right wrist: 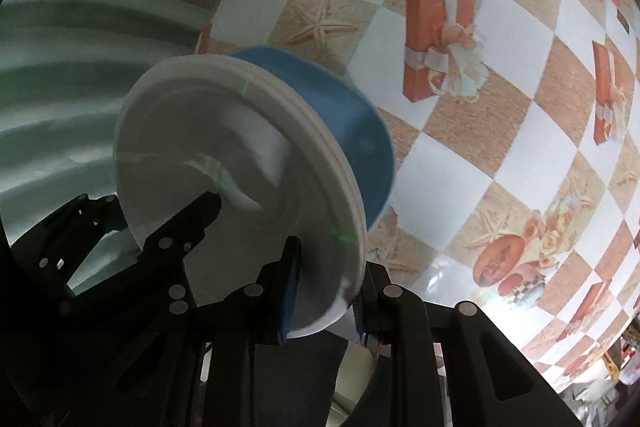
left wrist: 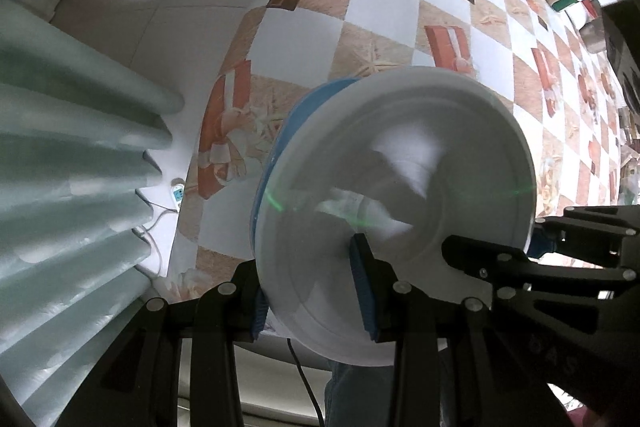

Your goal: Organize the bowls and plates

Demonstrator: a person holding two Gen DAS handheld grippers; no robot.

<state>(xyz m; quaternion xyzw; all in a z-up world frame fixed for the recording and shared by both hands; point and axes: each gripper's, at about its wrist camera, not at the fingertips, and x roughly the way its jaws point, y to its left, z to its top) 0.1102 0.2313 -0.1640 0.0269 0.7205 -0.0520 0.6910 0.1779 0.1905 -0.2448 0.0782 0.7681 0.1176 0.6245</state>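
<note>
Two claws clamp one stack: white plates (left wrist: 400, 187) resting on a blue bowl (left wrist: 288, 131), held tilted on edge above the checkered bench (left wrist: 400, 11). Left claw (left wrist: 312, 291) pinches the plate rim at 6 o'clock in its own view; right claw (right wrist: 324, 291) grips the rim at 5 o'clock in its view. In the right wrist view the bowl (right wrist: 352, 123) shows behind the plates (right wrist: 224, 163) toward 2 o'clock, over the bench (right wrist: 500, 107). Pale green curtains (left wrist: 72, 147) hang at 9 o'clock.

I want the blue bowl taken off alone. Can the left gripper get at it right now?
Probably not: the left gripper is shut on the white plates rim, as is the right gripper. The blue bowl sits behind those plates.
</note>
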